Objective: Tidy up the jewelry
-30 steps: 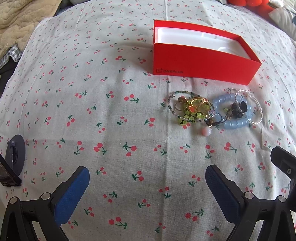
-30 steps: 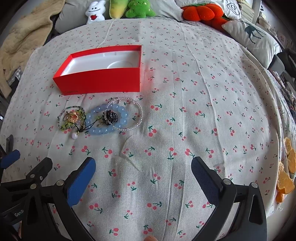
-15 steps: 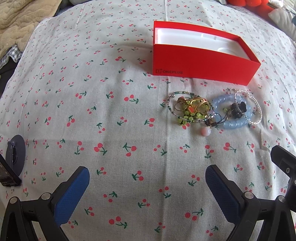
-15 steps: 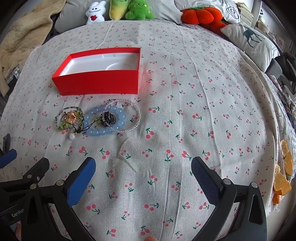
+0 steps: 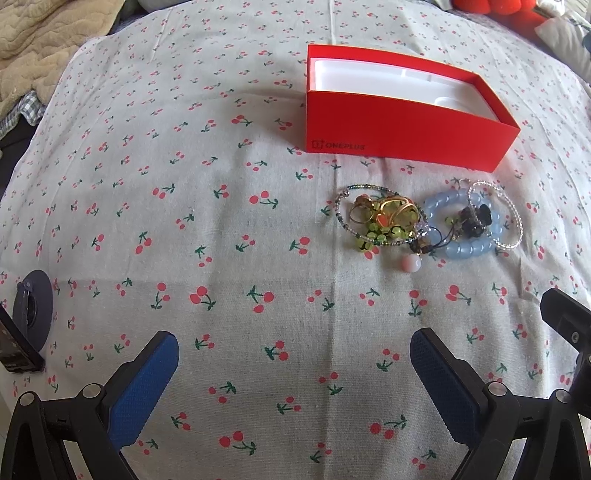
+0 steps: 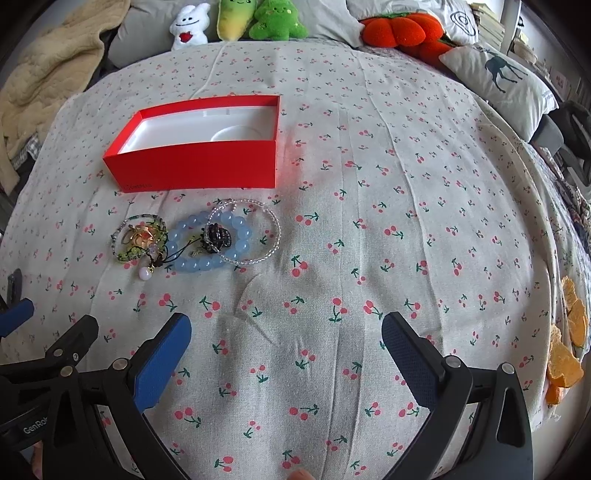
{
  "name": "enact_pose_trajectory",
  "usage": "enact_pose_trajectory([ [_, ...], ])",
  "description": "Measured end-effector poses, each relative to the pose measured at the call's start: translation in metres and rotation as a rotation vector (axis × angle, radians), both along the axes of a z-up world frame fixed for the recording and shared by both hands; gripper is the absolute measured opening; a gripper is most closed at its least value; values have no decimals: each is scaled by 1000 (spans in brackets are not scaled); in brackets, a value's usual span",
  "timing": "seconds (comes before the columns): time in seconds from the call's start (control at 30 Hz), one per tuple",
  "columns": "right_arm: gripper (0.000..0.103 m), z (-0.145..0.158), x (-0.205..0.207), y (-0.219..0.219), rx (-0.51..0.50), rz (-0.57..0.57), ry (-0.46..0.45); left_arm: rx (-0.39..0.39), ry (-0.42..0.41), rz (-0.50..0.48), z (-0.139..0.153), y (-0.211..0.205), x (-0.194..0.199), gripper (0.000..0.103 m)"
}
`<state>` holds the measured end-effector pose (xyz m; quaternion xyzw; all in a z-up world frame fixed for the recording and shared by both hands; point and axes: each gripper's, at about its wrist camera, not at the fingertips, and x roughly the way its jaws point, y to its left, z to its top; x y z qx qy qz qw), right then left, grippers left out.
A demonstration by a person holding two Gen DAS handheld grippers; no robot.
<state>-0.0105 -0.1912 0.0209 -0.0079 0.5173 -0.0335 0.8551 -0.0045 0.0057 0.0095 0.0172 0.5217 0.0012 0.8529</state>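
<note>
A pile of jewelry (image 5: 424, 221) lies on the cherry-print cloth in front of an open red box (image 5: 402, 125) with a white inside. The pile holds a blue bead bracelet (image 6: 210, 243), a clear bead bracelet (image 6: 258, 229), a green bead bracelet with gold rings (image 6: 140, 236), a dark charm (image 6: 216, 236) and a pink bead (image 6: 144, 273). The box also shows in the right wrist view (image 6: 195, 162). My left gripper (image 5: 293, 354) is open and empty, well short of the pile. My right gripper (image 6: 286, 339) is open and empty, near of the pile.
A dark round object (image 5: 33, 306) and a black device (image 5: 14, 350) lie at the cloth's left edge. Plush toys (image 6: 236, 18), an orange plush (image 6: 402, 33) and a deer pillow (image 6: 498, 77) sit at the back. A beige blanket (image 6: 40, 81) lies left. Orange peel (image 6: 565, 350) lies right.
The right gripper's view has shifted slightly, with the box and jewelry sitting a little higher and nearer. The left gripper has barely moved. Both stay open.
</note>
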Motion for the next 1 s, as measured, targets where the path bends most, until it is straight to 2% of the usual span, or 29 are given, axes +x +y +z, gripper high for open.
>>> enact_pose_trajectory([
  [0.4,103,0,0,-5,20,-20,4,-9,16,-3,-3,0,-2,103],
  [0.57,103,9,0,-9,89,-23,-8,-52,37,2,-2,0,-2,103],
  [0.73,103,21,-1,-10,87,-16,-32,-49,9,5,7,1,-2,103],
  [1.0,103,22,2,-15,111,-14,4,-41,-17,15,13,3,0,103],
])
